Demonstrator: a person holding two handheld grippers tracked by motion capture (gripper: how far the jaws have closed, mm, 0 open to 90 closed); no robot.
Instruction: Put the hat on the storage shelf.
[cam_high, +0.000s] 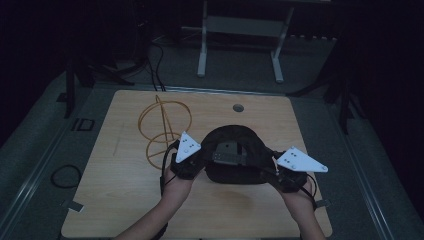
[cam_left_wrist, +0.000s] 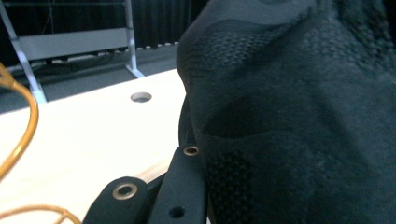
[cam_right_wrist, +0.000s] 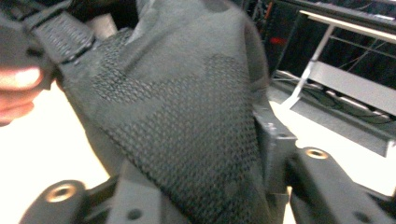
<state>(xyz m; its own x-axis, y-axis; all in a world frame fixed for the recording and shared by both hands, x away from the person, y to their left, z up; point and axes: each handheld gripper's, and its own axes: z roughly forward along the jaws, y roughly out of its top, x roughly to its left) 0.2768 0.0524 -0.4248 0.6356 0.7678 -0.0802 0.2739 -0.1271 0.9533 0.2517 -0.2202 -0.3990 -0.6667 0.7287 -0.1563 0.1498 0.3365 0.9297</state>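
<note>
A black knitted-fabric cap-like item (cam_high: 235, 152) with textured mesh panels and a webbing strap sits at the middle of the light wooden table (cam_high: 125, 200), held up between the two grippers. Judged from its folds and drape, it is soft, light and limp, not fragile; the knit surface should give good friction, and the best holds appear to be its opposite edges, so that the cloth is kept spread. The left gripper (cam_high: 186, 162) meets the item's left edge; in the left gripper view one black jaw lies against the fabric (cam_left_wrist: 299, 121), but whether the pair is closed on it cannot be told. The right gripper (cam_high: 286, 176) has the mesh fabric (cam_right_wrist: 187, 126) running down between its two jaws, apparently clamped on it. A hand (cam_right_wrist: 18, 93) of the person shows beyond, at the strap. An orange wire-frame stand (cam_high: 162, 127), open and holding nothing, rests on the table just behind the left gripper. No filled container is visible.
</note>
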